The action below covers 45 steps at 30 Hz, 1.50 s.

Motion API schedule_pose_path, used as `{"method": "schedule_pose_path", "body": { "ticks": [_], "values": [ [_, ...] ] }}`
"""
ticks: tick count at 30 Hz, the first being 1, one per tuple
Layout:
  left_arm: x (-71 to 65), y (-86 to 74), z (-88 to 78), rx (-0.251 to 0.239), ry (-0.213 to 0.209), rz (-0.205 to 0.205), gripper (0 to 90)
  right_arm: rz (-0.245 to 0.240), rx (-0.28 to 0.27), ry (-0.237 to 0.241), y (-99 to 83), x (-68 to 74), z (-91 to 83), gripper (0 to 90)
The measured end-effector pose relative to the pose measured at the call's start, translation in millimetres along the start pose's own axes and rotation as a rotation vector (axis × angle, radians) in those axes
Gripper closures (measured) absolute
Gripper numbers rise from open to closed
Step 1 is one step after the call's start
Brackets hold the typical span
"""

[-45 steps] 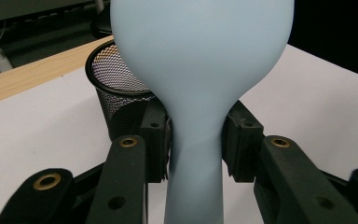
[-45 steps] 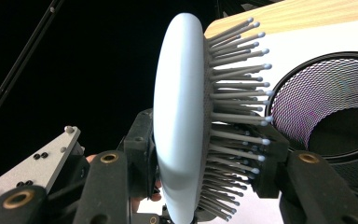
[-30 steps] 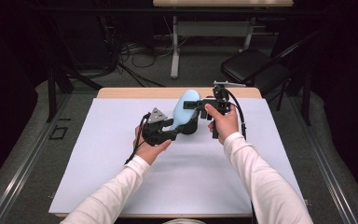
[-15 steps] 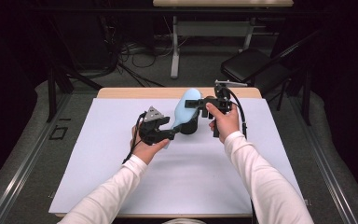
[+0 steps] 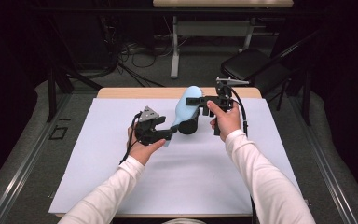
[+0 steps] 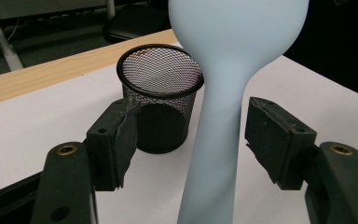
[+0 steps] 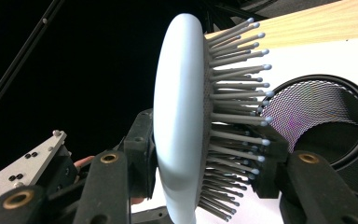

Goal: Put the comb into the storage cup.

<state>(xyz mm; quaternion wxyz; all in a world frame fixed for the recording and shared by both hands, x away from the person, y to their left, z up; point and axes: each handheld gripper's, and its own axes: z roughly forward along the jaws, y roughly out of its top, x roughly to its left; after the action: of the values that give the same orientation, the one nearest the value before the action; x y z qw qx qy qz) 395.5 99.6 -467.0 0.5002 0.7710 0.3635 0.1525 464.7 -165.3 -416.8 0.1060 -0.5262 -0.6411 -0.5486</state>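
Just above the mesh pen cup point(image 5: 188, 126), the right tongs point(image 5: 196, 101) clamp a pale blue hairbrush point(image 5: 187, 106) by its head; the left tongs point(image 5: 169, 134), jaws just opening, flank its handle untouched.

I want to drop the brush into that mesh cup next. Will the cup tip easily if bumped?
Probably yes. The black wire-mesh pencil cup looks thin-walled and empty, so likely light. It stands upright and loose on the white table cover, so a knock from the pale blue plastic hairbrush might slide or topple it.
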Motion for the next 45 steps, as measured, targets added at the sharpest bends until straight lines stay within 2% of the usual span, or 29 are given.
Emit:
{"method": "schedule_pose_path", "body": {
  "ticks": [7,12,14,18,23,29,30,33,35,40,45],
  "values": [
    [4.7,-0.8,-7.5,-0.011,-0.006,-0.019,34.0,-0.002,-0.012,-0.007,3.3,0.8,-4.6,51.6],
    [8.1,0.1,-13.0,-0.037,-0.004,0.004,34.0,-0.004,-0.018,-0.006,5.1,1.7,-7.0,51.6],
    [9.0,0.1,-15.7,-0.04,0.004,0.001,34.0,-0.005,-0.019,-0.007,5.6,1.6,-7.8,51.6],
    [11.7,-1.0,-20.9,-0.039,0.018,-0.028,31.9,-0.008,-0.026,-0.008,7.5,2.1,-9.4,51.6],
    [18.1,-4.2,-24.4,-0.048,0.007,-0.077,25.8,-0.011,-0.037,-0.01,11.2,4.3,-13.0,51.6],
    [25.4,-7.6,-29.5,-0.069,-0.006,-0.113,20.3,-0.02,-0.058,-0.021,17.4,8.1,-19.0,51.7],
    [25.6,-8.0,-29.7,-0.071,0.007,-0.123,20.1,-0.023,-0.065,-0.024,18.5,8.5,-19.8,51.7],
    [28.7,-10.3,-30.7,-0.077,0.011,-0.147,18.0,-0.035,-0.076,-0.037,21.9,10.1,-22.6,51.8],
    [30.4,-11.9,-31.2,-0.071,0.014,-0.141,16.0,-0.039,-0.086,-0.046,23.8,11.0,-23.9,51.9],
    [32.8,-16.6,-32.3,-0.073,0.025,-0.157,15.3,-0.053,-0.102,-0.066,27.9,11.4,-26.8,52.6],
    [35.3,-20.9,-34.4,-0.088,0.027,-0.166,13.4,-0.042,-0.12,-0.067,30.1,9.9,-28.0,53.4]
  ]
}}
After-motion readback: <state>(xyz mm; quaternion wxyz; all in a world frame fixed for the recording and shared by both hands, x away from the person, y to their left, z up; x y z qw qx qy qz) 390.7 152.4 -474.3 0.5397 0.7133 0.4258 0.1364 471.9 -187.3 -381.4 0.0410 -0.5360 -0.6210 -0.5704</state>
